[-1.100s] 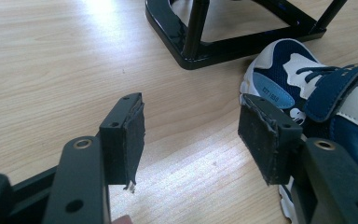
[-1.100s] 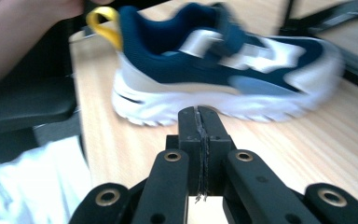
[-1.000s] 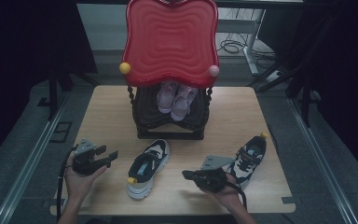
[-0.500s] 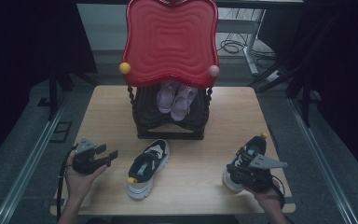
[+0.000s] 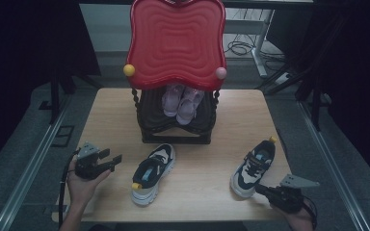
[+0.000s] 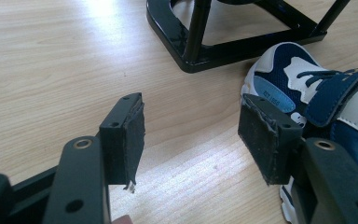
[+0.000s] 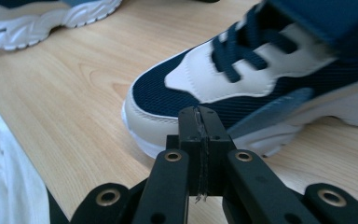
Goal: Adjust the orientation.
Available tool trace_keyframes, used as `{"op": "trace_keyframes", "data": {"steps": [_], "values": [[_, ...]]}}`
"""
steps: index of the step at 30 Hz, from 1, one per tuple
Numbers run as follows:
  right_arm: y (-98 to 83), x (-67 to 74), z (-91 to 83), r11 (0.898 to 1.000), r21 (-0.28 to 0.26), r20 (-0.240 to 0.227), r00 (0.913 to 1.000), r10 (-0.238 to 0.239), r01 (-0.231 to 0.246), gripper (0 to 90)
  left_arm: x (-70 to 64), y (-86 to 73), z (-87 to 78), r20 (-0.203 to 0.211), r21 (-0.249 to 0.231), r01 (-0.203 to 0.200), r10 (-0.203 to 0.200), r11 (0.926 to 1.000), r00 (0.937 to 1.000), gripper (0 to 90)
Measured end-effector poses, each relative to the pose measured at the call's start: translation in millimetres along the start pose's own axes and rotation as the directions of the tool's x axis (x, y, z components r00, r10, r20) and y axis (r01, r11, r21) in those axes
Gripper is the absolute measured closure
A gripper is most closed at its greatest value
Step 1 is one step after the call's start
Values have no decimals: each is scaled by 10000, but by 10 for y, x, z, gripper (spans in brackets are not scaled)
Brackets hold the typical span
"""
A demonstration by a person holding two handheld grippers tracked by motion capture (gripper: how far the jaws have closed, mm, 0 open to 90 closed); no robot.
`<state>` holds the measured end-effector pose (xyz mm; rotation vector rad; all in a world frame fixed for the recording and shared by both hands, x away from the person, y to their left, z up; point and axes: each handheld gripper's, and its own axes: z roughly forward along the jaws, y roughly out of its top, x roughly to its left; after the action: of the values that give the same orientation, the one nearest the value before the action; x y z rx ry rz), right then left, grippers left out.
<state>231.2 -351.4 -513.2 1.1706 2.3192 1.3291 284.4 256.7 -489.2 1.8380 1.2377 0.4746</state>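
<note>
Right navy-and-white sneaker (image 5: 254, 167) near desk's (image 5: 111, 113) right edge, long axis running from near edge toward far right, toe nearest; in right gripper view, toe (image 7: 168, 116) just beyond right gripper (image 7: 200, 122), fingers pressed flat together, nothing between. Contact with toe not determinable. Left navy-and-white sneaker (image 5: 151, 172) mid-desk, same diagonal. Left gripper (image 6: 191, 133) beside it, fingers spread wide, empty. Pink shoes (image 5: 183, 100) partly hidden under red chair back (image 5: 176, 41). Bare wood between sneakers.
</note>
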Motion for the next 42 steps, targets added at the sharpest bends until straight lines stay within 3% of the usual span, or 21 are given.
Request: {"op": "trace_keyframes", "data": {"steps": [7,17,27,42], "values": [[49,22,108,9997,112,-263,9994,-229,232,883,13,-7,-8,0,12,57,-57,10000,10000,415],[158,88,267,9983,221,-182,9984,-538,542,883,4,-4,-8,-23,13,46,-46,10000,10000,415],[328,152,533,9978,208,163,9979,-629,626,883,11,-5,-12,-33,-31,95,-95,10000,9999,415],[599,242,887,9979,-111,1167,9912,-619,636,883,11,-9,-10,-48,16,68,-68,10000,10000,414]]}}
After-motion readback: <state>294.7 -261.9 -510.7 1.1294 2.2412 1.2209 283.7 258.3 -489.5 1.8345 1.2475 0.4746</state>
